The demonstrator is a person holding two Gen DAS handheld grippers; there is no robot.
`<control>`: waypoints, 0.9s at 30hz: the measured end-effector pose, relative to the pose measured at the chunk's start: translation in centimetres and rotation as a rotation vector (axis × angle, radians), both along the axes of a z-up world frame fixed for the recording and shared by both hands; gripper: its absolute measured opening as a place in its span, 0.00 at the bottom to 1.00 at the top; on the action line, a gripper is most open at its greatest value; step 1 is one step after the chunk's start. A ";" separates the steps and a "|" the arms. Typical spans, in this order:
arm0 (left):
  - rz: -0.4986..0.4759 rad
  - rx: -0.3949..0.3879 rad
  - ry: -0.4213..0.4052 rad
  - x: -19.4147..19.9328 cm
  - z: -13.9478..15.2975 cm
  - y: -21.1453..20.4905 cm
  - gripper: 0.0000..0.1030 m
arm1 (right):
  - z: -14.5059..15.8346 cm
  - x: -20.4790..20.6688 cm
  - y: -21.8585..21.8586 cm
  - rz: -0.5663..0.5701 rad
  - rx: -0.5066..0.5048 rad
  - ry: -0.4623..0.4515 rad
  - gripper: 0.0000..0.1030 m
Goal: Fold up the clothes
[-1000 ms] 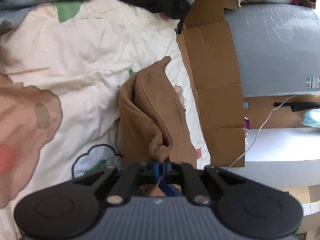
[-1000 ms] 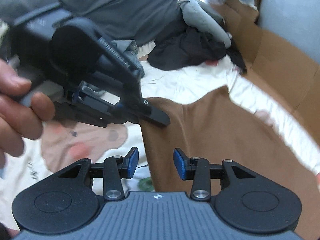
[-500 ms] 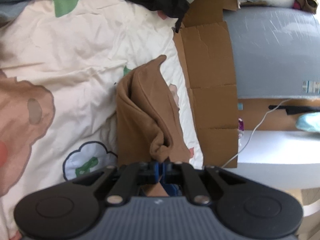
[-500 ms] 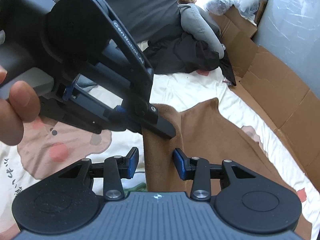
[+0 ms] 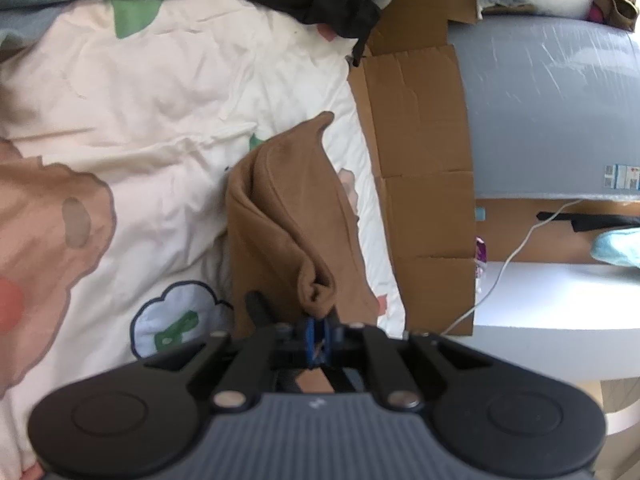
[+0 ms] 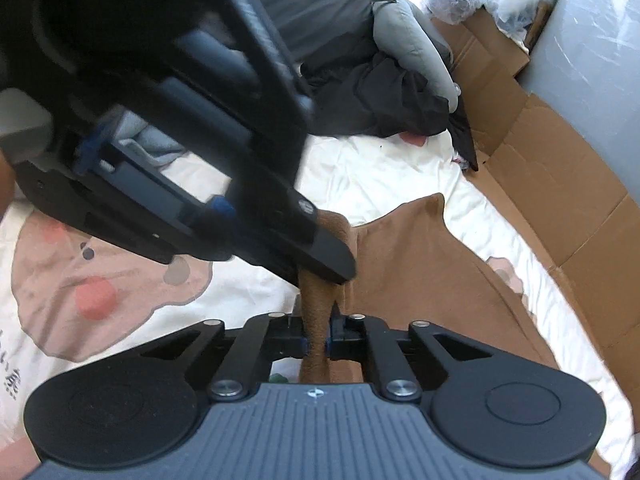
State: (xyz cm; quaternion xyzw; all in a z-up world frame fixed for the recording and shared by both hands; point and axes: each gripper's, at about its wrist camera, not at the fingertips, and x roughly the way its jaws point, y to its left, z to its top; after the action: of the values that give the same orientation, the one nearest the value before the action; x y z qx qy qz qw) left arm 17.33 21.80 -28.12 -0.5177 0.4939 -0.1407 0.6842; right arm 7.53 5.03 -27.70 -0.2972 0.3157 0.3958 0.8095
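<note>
The right gripper (image 6: 317, 342) is pressed together on a narrow ridge of the brown garment (image 6: 432, 264), and the cloth stands up between its blue pads. Just above this ridge, the left gripper (image 5: 316, 330) is also pinching the same garment; in its own view a small bunched knot of brown cloth sits at its closed tips. So both tongs hold the garment very near to each other, almost at one place.

This closeness is, in my judgement, the first risk. If the hands pull apart from here, the short piece of cloth between them can go tight at once and slip out of one pinch, because each holds only a thin fold. The two tools can also knock together.

Beyond the grippers, the rest of the garment lies on the printed bedsheet (image 5: 152, 120), folded lengthwise, with one pointed corner far from the grippers. When it is lifted, this loose part may drag on the sheet and open the fold.

To the far right of the garment is the flattened cardboard (image 5: 420, 152), and behind the garment lies a dark pile of clothes (image 6: 384, 96). A wide swing could carry the corner onto them.
</note>
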 end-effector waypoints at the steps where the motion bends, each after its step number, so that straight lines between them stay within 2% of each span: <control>1: -0.007 -0.010 -0.002 0.1 0.2 0.2 0.08 | 0.0 0.2 -0.2 -0.004 0.010 0.012 0.03; 4: -0.013 0.019 -0.015 0.6 1.1 1.0 0.17 | 0.1 0.6 -1.0 -0.025 0.033 0.043 0.02; 8: 0.036 0.072 -0.028 1.4 1.2 2.9 0.47 | 0.4 1.5 -1.7 -0.085 0.093 0.122 0.02; 10: 0.039 0.119 -0.026 2.2 1.0 3.4 0.56 | 0.7 1.8 -1.9 -0.099 0.118 0.144 0.02; 12: 0.027 0.158 -0.027 3.3 0.5 3.6 0.59 | 0.9 2.0 -2.4 -0.117 0.144 0.160 0.02; 15: -0.007 0.170 -0.026 5.6 -0.8 3.2 0.64 | 1.3 2.3 -3.0 -0.139 0.177 0.175 0.02; 20: -0.153 0.260 -0.056 10.6 -1.9 0.7 0.64 | 1.9 3.6 -4.8 -0.210 0.271 0.263 0.02; 25: -0.241 0.323 -0.098 14.5 -2.1 -1.7 0.65 | 2.6 4.8 -6.5 -0.267 0.346 0.313 0.02; 27: -0.273 0.326 -0.080 15.9 -2.4 -2.5 0.66 | 2.9 5.2 -6.9 -0.283 0.367 0.325 0.02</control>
State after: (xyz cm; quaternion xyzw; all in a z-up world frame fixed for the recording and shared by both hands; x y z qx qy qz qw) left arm 33.20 19.30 -30.57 -0.3225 0.5482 -0.1709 0.7525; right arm 12.72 -1.91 -24.81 -0.0312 0.4030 0.3717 0.8358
